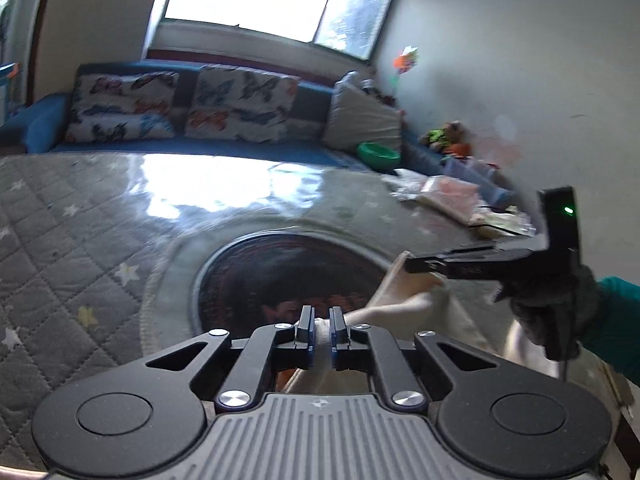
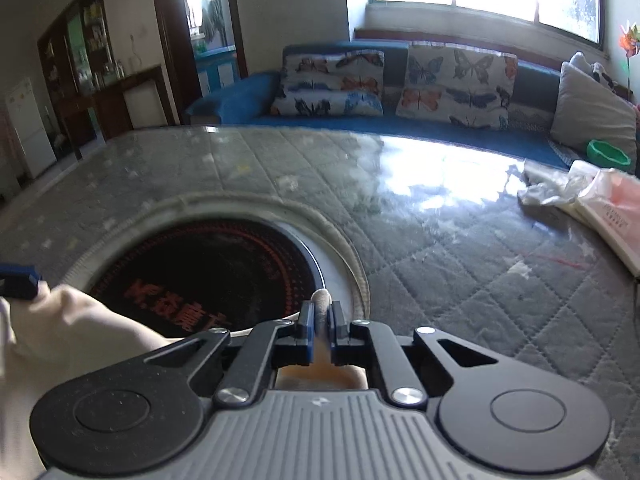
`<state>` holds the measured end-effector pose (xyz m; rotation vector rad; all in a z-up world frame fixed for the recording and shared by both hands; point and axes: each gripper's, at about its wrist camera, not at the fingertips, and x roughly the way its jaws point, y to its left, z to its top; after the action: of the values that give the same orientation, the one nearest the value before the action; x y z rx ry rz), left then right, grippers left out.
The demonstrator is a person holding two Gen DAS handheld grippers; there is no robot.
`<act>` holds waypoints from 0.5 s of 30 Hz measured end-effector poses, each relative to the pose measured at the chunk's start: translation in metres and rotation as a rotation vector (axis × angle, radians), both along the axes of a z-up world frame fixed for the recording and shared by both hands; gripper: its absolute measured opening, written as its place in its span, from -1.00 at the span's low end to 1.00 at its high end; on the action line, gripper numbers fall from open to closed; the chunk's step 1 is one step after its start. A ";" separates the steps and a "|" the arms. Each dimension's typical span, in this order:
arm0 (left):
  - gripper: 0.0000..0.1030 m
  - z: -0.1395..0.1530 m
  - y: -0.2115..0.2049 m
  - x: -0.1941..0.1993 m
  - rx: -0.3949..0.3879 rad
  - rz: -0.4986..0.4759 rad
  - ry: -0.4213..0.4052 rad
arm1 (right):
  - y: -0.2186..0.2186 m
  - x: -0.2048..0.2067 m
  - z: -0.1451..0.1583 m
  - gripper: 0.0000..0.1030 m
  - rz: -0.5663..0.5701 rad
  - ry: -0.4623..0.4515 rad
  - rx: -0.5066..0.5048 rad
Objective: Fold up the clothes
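Note:
A cream-coloured garment (image 1: 400,304) hangs stretched between my two grippers above the table. My left gripper (image 1: 322,326) is shut on one edge of it. My right gripper (image 2: 320,320) is shut on another edge; it also shows in the left wrist view (image 1: 420,266), held by a gloved hand. In the right wrist view the garment (image 2: 72,332) spreads to the lower left, where a blue pad of the left gripper (image 2: 18,280) pinches it. The lower part of the garment is hidden under the gripper bodies.
The table has a grey quilted cover with stars (image 2: 460,248) and a round black cooktop inset (image 2: 208,276). Plastic bags and packets (image 2: 600,204) lie at its right edge. A blue sofa with butterfly cushions (image 2: 452,84) and a green bowl (image 2: 608,154) stand behind.

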<state>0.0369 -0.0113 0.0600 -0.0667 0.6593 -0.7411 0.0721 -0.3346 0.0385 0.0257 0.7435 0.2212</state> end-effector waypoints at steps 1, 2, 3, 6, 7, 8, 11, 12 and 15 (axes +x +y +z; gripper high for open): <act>-0.85 0.002 0.000 -0.008 -0.002 -0.025 -0.012 | -0.001 -0.005 0.004 -0.89 0.002 -0.013 0.008; -0.85 0.003 -0.001 -0.016 -0.001 -0.049 -0.021 | -0.002 -0.015 0.012 -0.89 0.012 -0.033 0.023; -0.86 0.003 -0.002 -0.023 0.000 -0.073 -0.025 | -0.003 -0.021 0.016 -0.89 0.019 -0.043 0.026; -0.94 -0.002 -0.006 -0.046 0.018 -0.155 -0.018 | -0.005 -0.040 0.025 -0.89 0.043 -0.064 0.034; -0.94 -0.004 -0.008 -0.053 0.035 -0.176 -0.021 | -0.005 -0.049 0.027 -0.89 0.057 -0.067 0.030; -0.94 -0.007 -0.010 -0.059 0.050 -0.192 -0.019 | -0.005 -0.059 0.029 -0.89 0.071 -0.070 0.026; -0.94 -0.012 -0.010 -0.069 0.065 -0.203 -0.017 | -0.003 -0.076 0.032 -0.89 0.100 -0.070 0.011; -0.93 -0.010 -0.007 -0.069 0.051 -0.186 -0.022 | -0.003 -0.080 0.031 -0.89 0.107 -0.068 0.007; -0.90 0.004 0.006 -0.059 -0.010 -0.095 -0.036 | -0.001 -0.092 0.030 -0.89 0.126 -0.063 0.002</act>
<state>-0.0223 -0.0051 0.0638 -0.0310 0.6279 -0.8350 -0.0201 -0.3354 0.0689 -0.0265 0.6826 0.3412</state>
